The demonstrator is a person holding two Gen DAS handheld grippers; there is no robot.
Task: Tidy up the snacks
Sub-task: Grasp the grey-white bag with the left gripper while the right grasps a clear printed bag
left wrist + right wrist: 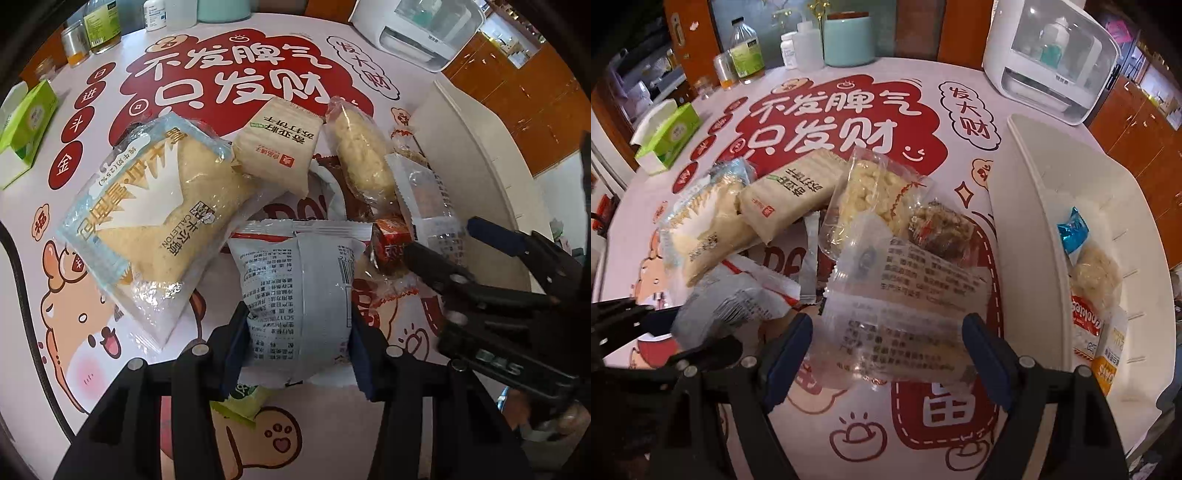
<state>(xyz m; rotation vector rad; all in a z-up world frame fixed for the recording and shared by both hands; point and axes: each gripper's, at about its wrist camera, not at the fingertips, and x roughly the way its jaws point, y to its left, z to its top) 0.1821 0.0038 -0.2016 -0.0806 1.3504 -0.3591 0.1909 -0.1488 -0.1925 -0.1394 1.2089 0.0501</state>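
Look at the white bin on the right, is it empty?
No, the white bin already has several snack packets in it, including a blue-topped packet and a red and white one.

Glossy plastic snack wrappers [299,295], matt tablecloth [369,435]
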